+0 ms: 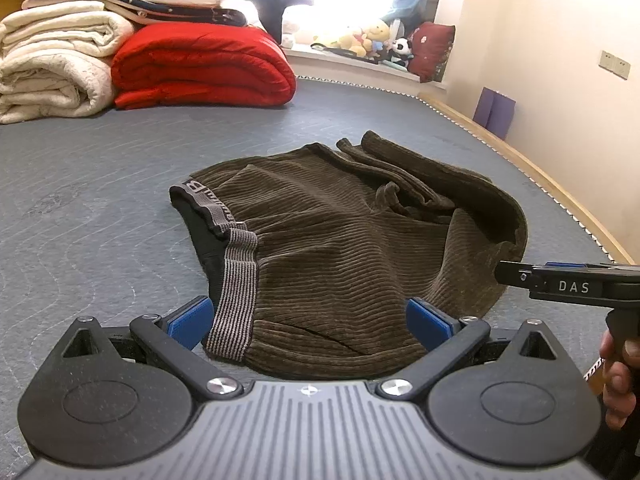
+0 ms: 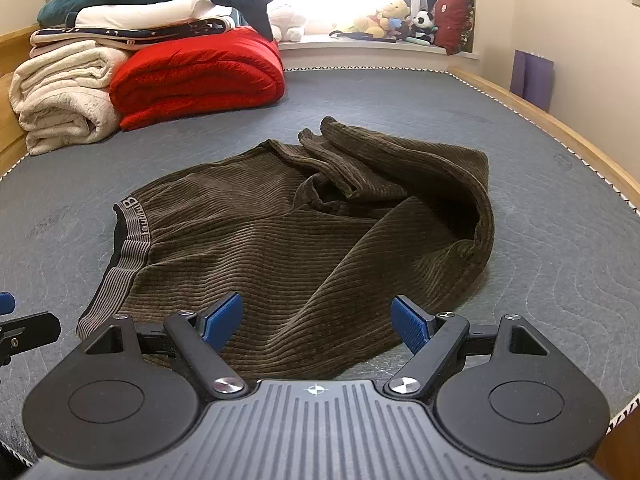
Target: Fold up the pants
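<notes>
Brown corduroy pants (image 1: 340, 240) lie crumpled on the grey mattress (image 1: 100, 200), striped waistband (image 1: 236, 280) at the left, legs bunched toward the far right. My left gripper (image 1: 310, 320) is open and empty over the pants' near edge by the waistband. My right gripper (image 2: 318, 320) is open and empty over the near edge of the pants (image 2: 300, 232). The right gripper also shows from the side at the right edge of the left wrist view (image 1: 508, 274). The waistband (image 2: 124, 256) lies to its left.
Folded red quilt (image 1: 204, 64) and cream blankets (image 1: 52, 64) are stacked at the far left. A windowsill with plush toys (image 1: 372, 40) is behind. The wooden bed edge (image 1: 540, 172) and wall run along the right.
</notes>
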Demonstrator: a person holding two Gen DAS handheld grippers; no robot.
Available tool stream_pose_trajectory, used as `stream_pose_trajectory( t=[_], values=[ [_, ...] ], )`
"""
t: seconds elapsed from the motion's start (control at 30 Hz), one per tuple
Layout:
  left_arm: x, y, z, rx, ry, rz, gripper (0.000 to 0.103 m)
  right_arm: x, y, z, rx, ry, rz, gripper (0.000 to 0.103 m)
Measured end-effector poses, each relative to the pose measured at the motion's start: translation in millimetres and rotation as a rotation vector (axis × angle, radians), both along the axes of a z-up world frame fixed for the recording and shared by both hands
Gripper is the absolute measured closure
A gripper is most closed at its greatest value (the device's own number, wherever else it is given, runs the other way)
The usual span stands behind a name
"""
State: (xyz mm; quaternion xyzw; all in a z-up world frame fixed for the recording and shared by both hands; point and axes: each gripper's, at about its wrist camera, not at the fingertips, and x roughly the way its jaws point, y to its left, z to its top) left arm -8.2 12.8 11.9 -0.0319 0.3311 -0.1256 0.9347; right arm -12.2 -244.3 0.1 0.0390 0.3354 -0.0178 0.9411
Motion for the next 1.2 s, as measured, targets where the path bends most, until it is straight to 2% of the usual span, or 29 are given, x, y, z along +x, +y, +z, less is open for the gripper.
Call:
stream_pose_trajectory(
  t=[0.03, 0.07, 0.1, 0.13, 0.17, 0.23, 0.33, 0.47, 0.53, 0.6, 0.63, 0.7, 0.77, 0.83, 0.9, 1.07, 1.2],
  values=[
    [0, 0, 1, 0.0, -0.004, -0.005, 0.01, 0, 0, 0, 0.001, 0.0, 0.0, 0.02],
    [-1, -1, 1, 0.01, -0.008, -0.017, 0.032, 0, 0, 0, 0.002, -0.001, 0.001, 0.022],
    [0, -2, 3, 0.028, -0.011, -0.031, 0.045, 0, 0, 0, 0.002, -0.001, 0.004, 0.025],
    [0, -3, 4, 0.056, -0.016, -0.043, 0.066, 0, 0, 0, 0.002, 0.0, 0.006, 0.029],
    [0, -3, 5, 0.072, -0.014, -0.049, 0.082, 0, 0, 1, 0.003, 0.001, 0.006, 0.032],
    [9, 5, 11, 0.04, 0.017, -0.089, 0.088, 1, -1, 1, 0.015, 0.004, 0.01, 0.053],
    [31, 20, 27, 0.05, 0.003, -0.115, 0.088, 2, -2, 1, 0.044, 0.002, 0.019, 0.064],
    [77, 45, 23, 0.059, 0.04, -0.111, 0.088, 4, 1, 0, 0.052, 0.007, 0.041, 0.064],
    [101, 64, 3, -0.007, 0.116, -0.077, 0.087, 7, 1, -4, 0.065, 0.033, 0.044, 0.064],
    [128, 80, -26, -0.064, 0.258, -0.016, 0.087, 10, -1, -9, 0.091, 0.064, 0.038, 0.063],
    [141, 87, -36, -0.112, 0.329, 0.02, 0.084, 13, -2, -13, 0.108, 0.085, 0.033, 0.061],
    [161, 98, -53, -0.242, 0.405, 0.053, 0.074, 19, -4, -20, 0.144, 0.132, 0.019, 0.06],
    [176, 100, -64, -0.276, 0.432, 0.068, 0.052, 26, -4, -29, 0.178, 0.183, 0.004, 0.056],
    [188, 102, -76, -0.288, 0.471, 0.082, 0.043, 33, -1, -38, 0.198, 0.229, -0.002, 0.047],
    [198, 105, -88, -0.312, 0.513, 0.107, 0.043, 42, 4, -48, 0.215, 0.275, -0.013, 0.045],
    [212, 99, -107, -0.346, 0.564, 0.098, 0.043, 63, 1, -77, 0.301, 0.405, -0.102, 0.044],
    [217, 82, -111, -0.333, 0.529, 0.062, 0.043, 71, -3, -92, 0.361, 0.449, -0.176, 0.044]
  ],
)
